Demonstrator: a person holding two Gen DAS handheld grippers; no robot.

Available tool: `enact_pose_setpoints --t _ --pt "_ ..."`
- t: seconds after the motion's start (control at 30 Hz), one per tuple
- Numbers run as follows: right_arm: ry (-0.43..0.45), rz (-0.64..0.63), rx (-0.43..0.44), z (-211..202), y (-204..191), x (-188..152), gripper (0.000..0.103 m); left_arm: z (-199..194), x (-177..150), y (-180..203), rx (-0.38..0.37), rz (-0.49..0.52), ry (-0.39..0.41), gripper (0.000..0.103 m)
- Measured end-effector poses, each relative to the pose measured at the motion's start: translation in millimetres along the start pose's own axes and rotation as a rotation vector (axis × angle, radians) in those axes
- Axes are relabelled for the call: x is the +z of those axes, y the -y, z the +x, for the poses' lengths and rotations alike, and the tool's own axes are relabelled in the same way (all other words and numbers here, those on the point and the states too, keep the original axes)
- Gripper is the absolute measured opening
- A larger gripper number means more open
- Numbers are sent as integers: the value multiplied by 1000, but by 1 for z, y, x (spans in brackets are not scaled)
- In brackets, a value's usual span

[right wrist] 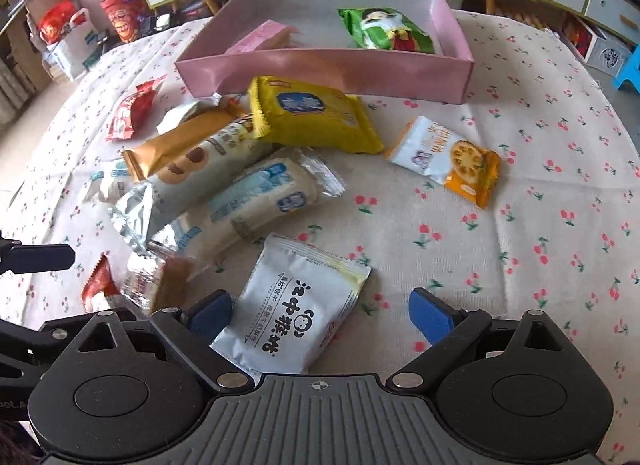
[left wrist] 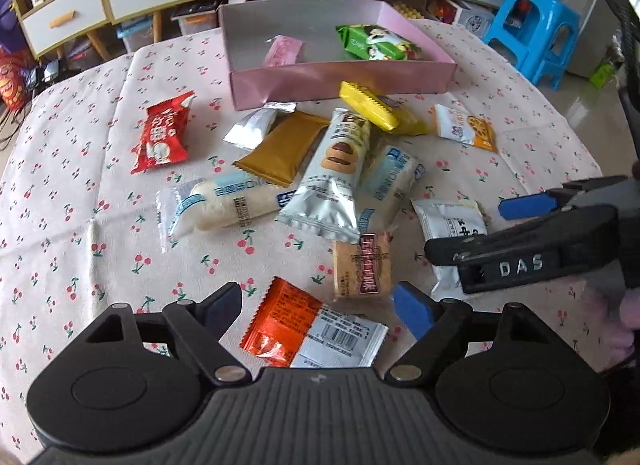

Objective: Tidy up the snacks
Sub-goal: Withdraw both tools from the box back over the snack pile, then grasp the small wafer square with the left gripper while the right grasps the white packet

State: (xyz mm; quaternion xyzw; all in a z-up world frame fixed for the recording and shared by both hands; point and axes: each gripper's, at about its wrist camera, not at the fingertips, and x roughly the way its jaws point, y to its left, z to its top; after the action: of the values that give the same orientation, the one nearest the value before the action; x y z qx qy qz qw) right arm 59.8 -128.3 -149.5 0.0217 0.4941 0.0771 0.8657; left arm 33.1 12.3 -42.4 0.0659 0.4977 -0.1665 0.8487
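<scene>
Your left gripper (left wrist: 318,305) has its fingers spread wide above an orange-and-white packet (left wrist: 316,339). Right of that, your right gripper (right wrist: 320,315) is spread too, straddling a white biscuit packet (right wrist: 292,307). Loose snacks crowd the cherry-print tablecloth (right wrist: 540,225); beyond them the pink box (right wrist: 328,73) holds a green packet (right wrist: 384,31).

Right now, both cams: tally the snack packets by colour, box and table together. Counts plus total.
Clear-wrapped rice rolls: 2
White or silver packets: 4
Red packet: 1
Orange-red packet with barcode: 1
Yellow packet: 1
Gold-brown packet: 1
Tan cracker packet: 1
Green packet: 1
Pink packet: 1
Total: 13
</scene>
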Motion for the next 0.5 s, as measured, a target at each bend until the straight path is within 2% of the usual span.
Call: enact_pose_setpoints --t 0.17,0.3,0.5 --pt "-4 10 -17 -2 13 -1 97 1 -5 10 -8 38 41 77" --pt "5 16 -32 -7 23 -4 97 5 -5 14 -15 41 57 68" --pt "41 10 29 -16 27 -9 97 10 -3 16 -25 32 77 61"
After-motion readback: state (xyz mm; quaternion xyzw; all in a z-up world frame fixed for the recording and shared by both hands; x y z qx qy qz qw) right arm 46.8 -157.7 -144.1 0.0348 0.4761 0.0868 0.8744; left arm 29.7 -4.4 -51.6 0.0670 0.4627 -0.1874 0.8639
